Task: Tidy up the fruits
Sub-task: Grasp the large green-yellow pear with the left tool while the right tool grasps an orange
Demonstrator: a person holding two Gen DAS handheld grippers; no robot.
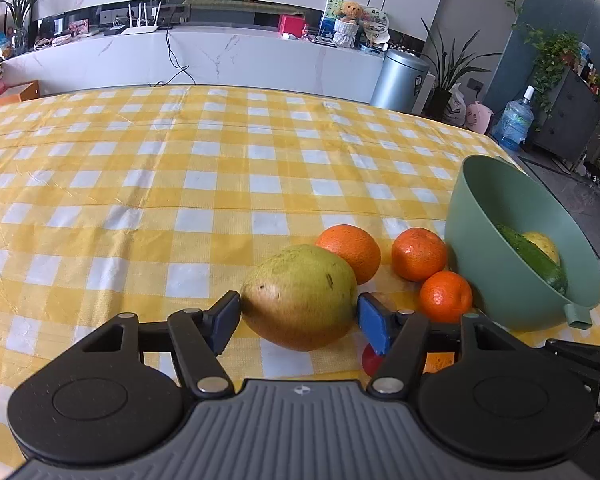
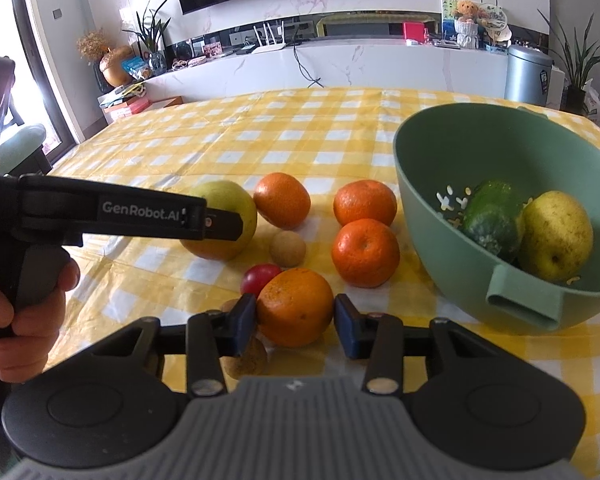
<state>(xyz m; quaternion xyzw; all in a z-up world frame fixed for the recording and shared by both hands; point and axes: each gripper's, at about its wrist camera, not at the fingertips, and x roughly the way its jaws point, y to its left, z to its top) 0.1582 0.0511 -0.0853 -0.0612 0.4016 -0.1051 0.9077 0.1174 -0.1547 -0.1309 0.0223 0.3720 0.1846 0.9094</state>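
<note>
The left tool (image 1: 298,312) is seen with its blue pads set against either side of a large green-yellow pear (image 1: 300,296); the pear is clamped between them, though its underside is hidden and contact with the bench (image 1: 140,184) cannot be judged. Beyond the pear, to the tool's right, three oranges (image 1: 418,254) are grouped just beside a green bowl (image 1: 492,240). A red fruit (image 1: 370,360) is mostly hidden behind the right-hand pad.

The right tool (image 2: 295,318) is closed on a large orange (image 2: 296,306), both pads touching its sides. A small brown fruit (image 2: 248,358) is largely covered by the left-hand pad, and a red fruit (image 2: 260,276) is partly blocked by the orange. Ahead, a round tan fruit (image 2: 287,249) lies apart. In the bowl (image 2: 440,208), to the tool's right, a cucumber (image 2: 490,212) and a yellow pear (image 2: 556,236) are seen touching; the bowl's far right rim is cut off.
</note>
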